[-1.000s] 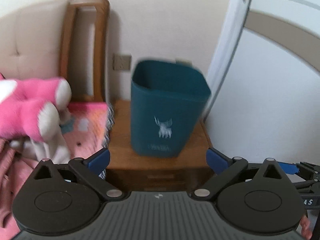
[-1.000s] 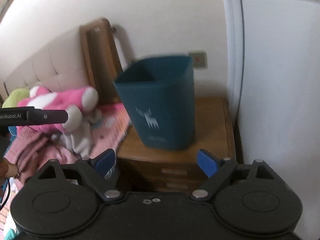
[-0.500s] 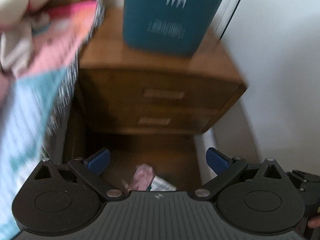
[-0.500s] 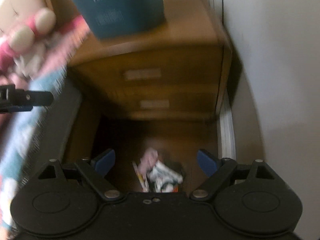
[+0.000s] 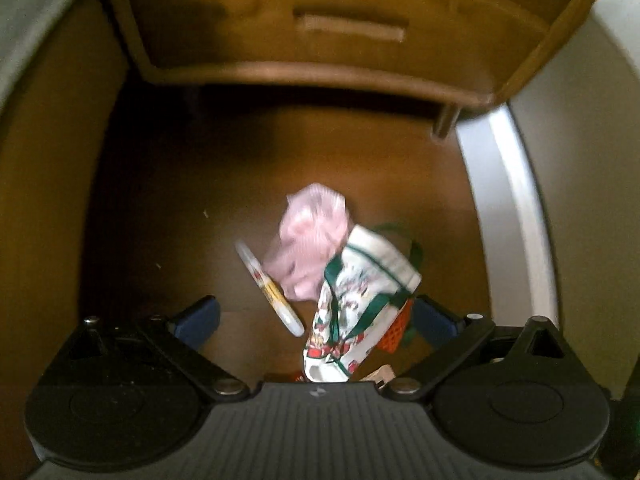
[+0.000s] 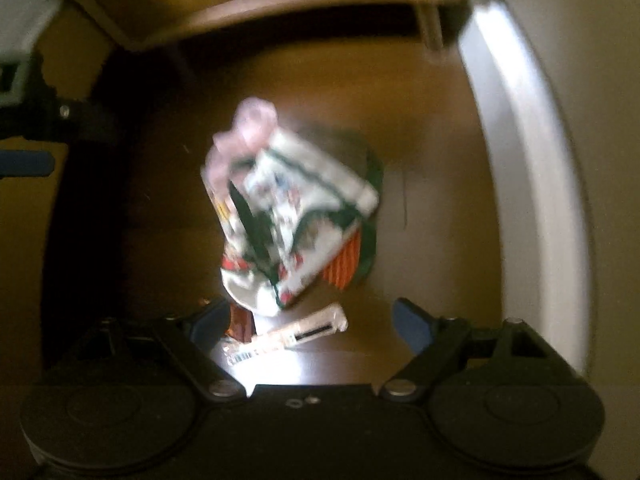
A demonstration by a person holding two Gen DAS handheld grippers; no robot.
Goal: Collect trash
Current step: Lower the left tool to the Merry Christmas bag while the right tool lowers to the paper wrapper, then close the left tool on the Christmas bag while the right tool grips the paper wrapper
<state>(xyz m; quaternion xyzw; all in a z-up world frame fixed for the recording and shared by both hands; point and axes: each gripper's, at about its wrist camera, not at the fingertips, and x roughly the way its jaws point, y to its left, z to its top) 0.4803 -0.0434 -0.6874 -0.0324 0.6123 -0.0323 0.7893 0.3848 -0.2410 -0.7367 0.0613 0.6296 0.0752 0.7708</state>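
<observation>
Both your grippers point down at the dark wooden floor (image 5: 168, 200) in front of the nightstand (image 5: 320, 20).

Your left gripper (image 5: 316, 320) has its jaws wide open and empty. The trash pile (image 5: 344, 280) lies on the floor between them, nearer to the right jaw: a pink crumpled bag (image 5: 308, 236), a white printed wrapper (image 5: 360, 296) and a thin white stick (image 5: 268, 284).

Your right gripper (image 6: 310, 322) also has open jaws that hold nothing. The same pile (image 6: 288, 216) lies just beyond its tips, a little to the left, and a small white strip (image 6: 288, 338) lies between the jaws, close to the left one. The picture is blurred.
</observation>
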